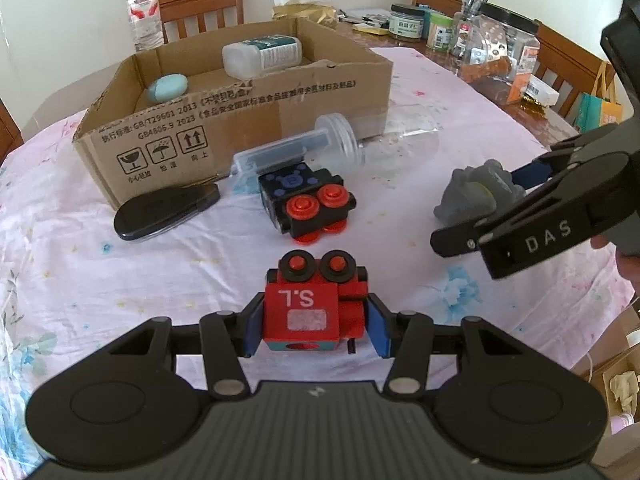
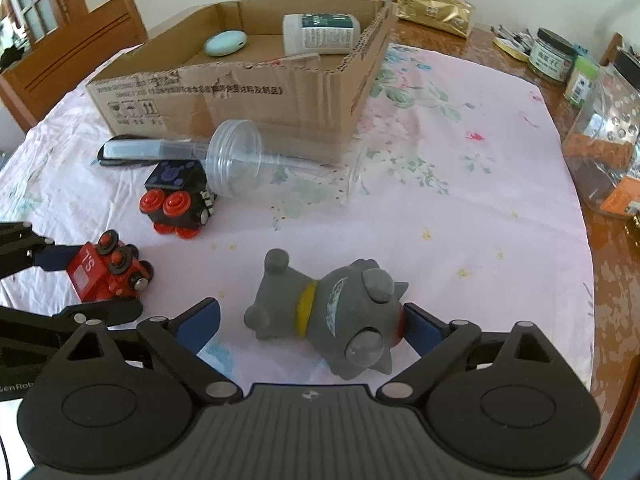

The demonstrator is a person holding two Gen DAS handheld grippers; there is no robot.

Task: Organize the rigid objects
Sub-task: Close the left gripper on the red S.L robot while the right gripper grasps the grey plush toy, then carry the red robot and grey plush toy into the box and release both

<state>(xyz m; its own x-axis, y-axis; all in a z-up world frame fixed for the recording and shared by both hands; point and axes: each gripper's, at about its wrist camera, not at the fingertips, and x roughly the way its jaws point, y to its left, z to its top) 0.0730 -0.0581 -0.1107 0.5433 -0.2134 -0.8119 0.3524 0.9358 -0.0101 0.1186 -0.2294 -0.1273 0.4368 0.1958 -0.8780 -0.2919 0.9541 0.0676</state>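
My left gripper point(image 1: 314, 326) has its blue pads around a red toy train block point(image 1: 314, 304) marked "S.L"; the left pad touches it, the right pad stands just off its side, and the block rests on the cloth. It also shows in the right wrist view point(image 2: 106, 274). My right gripper point(image 2: 312, 326) is open around a grey cat figure point(image 2: 332, 312) lying on its side; the right pad is near its head, the left pad apart. A black toy block with red wheels point(image 1: 306, 202) lies beyond. A cardboard box point(image 1: 240, 120) holds a white bottle point(image 1: 262, 54) and a teal oval object point(image 1: 166, 88).
A clear plastic container point(image 1: 304, 148) and a black oval case point(image 1: 160, 210) lie in front of the box on the pink floral cloth point(image 2: 460, 200). Jars point(image 1: 406, 20), a water bottle point(image 1: 142, 8), a gold bag point(image 2: 436, 10) and wooden chairs stand at the table's back and right.
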